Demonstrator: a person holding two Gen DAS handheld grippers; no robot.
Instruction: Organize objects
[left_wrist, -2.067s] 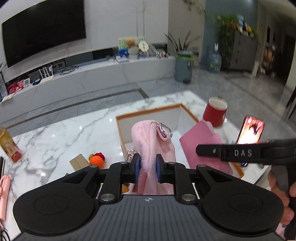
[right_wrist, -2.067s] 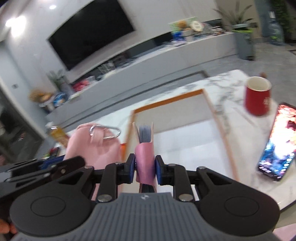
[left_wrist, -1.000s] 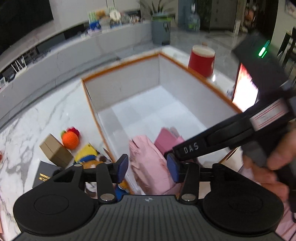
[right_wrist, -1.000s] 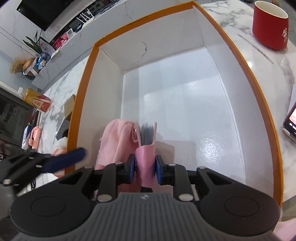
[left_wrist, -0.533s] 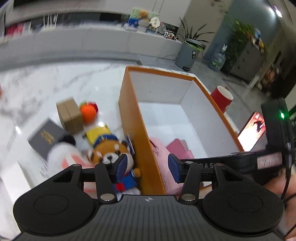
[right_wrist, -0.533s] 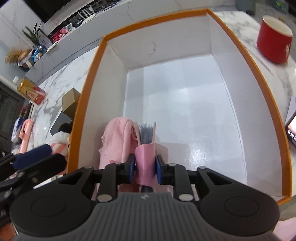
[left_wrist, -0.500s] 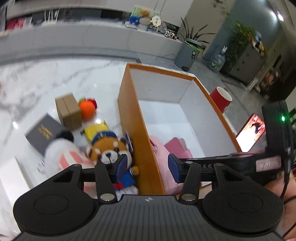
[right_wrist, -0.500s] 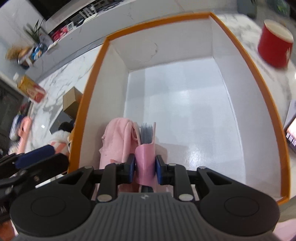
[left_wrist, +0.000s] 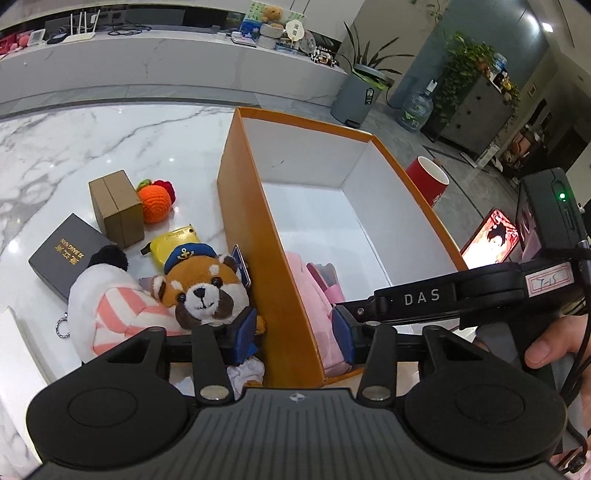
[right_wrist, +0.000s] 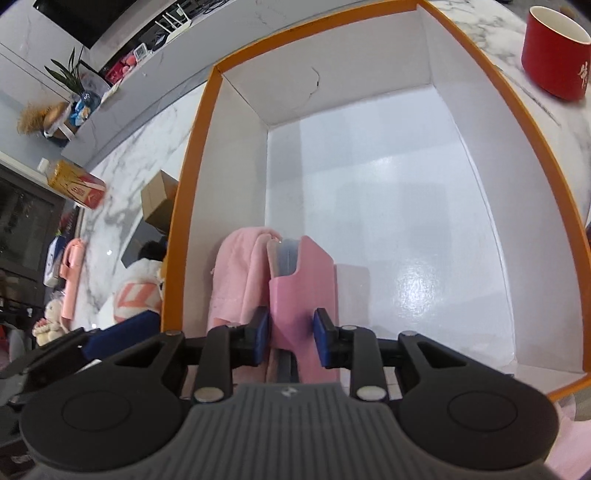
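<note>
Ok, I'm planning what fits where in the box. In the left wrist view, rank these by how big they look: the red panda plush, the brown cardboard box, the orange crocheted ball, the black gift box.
Largest to smallest, as they appear:
1. red panda plush, though it lies nearest the camera
2. black gift box and brown cardboard box: too close to rank, and the black one is partly hidden
3. orange crocheted ball

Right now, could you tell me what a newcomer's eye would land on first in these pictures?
Probably the big orange box with its white inside, in the middle of the marble table. In its near corner stand a pink cloth pouch and a pink case, the right gripper open around the case. Just outside the box's left wall lies a red panda plush in a sailor cap.
</note>
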